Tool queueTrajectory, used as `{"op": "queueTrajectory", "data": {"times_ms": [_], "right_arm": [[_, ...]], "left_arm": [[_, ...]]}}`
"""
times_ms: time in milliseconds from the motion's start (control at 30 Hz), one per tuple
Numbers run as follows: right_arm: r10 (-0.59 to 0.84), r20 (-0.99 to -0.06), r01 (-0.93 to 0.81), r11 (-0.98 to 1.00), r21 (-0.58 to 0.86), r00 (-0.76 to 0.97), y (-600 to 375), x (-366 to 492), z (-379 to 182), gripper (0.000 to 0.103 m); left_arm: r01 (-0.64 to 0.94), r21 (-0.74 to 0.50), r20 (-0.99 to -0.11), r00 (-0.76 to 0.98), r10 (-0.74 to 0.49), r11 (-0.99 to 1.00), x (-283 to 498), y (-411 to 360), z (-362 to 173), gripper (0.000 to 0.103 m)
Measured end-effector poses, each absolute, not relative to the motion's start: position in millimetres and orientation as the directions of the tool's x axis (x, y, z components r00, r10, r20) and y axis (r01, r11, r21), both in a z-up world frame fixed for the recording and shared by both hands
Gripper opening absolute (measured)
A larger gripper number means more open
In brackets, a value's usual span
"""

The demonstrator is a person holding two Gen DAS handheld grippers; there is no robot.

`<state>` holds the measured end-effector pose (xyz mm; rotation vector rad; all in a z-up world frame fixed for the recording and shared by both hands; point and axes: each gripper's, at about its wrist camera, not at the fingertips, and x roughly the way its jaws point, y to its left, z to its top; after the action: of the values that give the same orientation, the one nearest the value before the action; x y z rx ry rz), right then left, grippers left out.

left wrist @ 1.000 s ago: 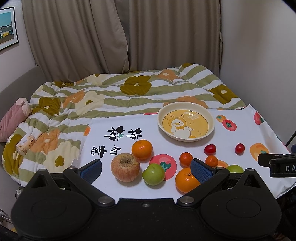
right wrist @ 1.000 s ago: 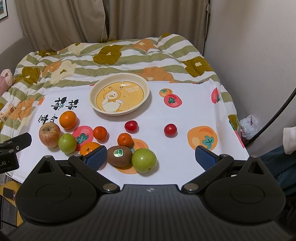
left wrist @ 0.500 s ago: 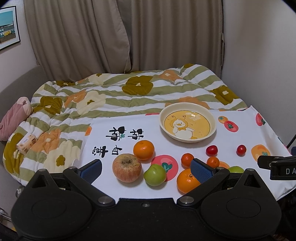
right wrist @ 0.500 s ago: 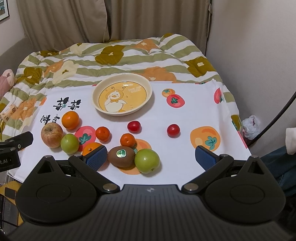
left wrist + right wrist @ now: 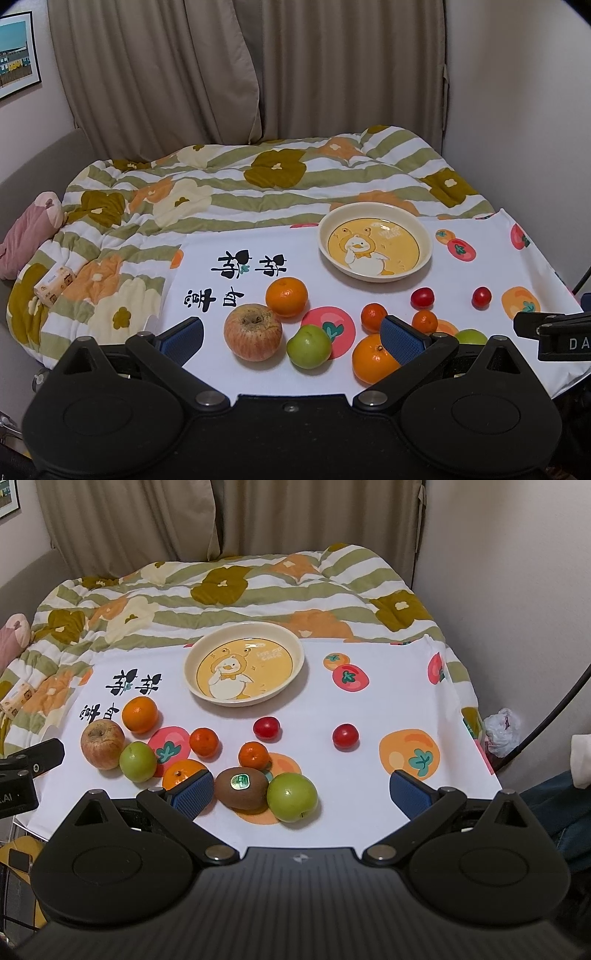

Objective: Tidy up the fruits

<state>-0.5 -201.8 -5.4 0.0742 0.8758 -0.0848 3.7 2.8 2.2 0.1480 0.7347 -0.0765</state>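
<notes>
Fruit loose on white printed cloth (image 5: 388,709), near of empty duck plate (image 5: 192,657). Red apple (image 5: 102,748), orange (image 5: 140,714), green plum (image 5: 137,761) at left; kiwi (image 5: 241,787) touching green apple (image 5: 292,797) near centre; two cherry tomatoes (image 5: 266,727) further right. Left gripper (image 5: 291,338) and right gripper (image 5: 301,794) both wide, holding nothing, hovering at near edge.
</notes>
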Motion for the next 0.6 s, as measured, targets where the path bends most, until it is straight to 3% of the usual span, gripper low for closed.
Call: {"op": "queueTrajectory", "data": {"times_ms": [600], "right_arm": [[-0.034, -0.765, 0.094, 0.995, 0.034, 0.643, -202.0, 0.1, -2.1, 0.103]], "left_arm": [[0.096, 0.114, -0.672, 0.740, 0.006, 0.989, 0.9, 4.5, 1.9, 0.103]]}}
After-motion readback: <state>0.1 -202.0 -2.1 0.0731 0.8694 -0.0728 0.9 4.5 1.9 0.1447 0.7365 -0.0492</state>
